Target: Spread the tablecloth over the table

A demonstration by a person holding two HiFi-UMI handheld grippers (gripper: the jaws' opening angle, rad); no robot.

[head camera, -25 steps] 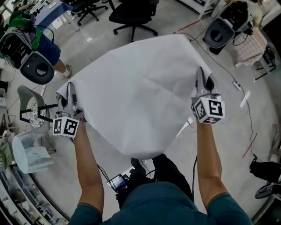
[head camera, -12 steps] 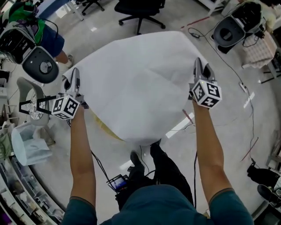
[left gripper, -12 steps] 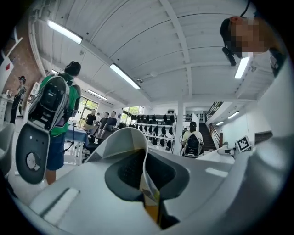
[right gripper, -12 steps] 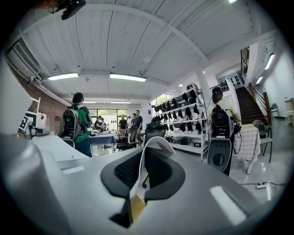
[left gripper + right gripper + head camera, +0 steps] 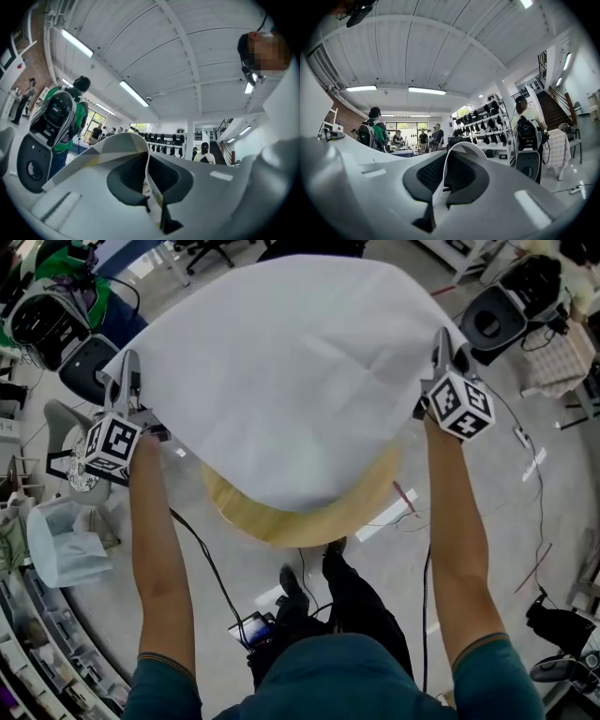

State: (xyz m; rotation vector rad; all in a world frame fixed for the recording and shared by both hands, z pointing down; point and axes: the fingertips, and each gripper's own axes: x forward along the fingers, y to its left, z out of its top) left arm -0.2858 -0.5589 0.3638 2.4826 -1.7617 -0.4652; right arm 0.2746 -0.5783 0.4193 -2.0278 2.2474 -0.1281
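Observation:
The white tablecloth (image 5: 291,371) hangs spread in the air between my two grippers and billows over a round wooden table (image 5: 309,521); only the table's near rim shows under it. My left gripper (image 5: 127,381) is shut on the cloth's left edge. In the left gripper view a thin fold of cloth (image 5: 151,187) sits pinched between the pads of the left gripper (image 5: 146,164). My right gripper (image 5: 441,345) is shut on the cloth's right edge. There too a strip of cloth (image 5: 440,183) runs between the pressed pads of the right gripper (image 5: 446,164).
A person in green with a backpack (image 5: 56,306) stands at the far left. A black round device (image 5: 492,315) sits at the far right, with cables (image 5: 525,456) across the floor. A grey chair (image 5: 66,442) and a plastic bag (image 5: 56,554) stand at the left.
Both grippers have moved away from me with the cloth and spread wider apart. The cloth has billowed out over the table, whose wooden near rim has come into view.

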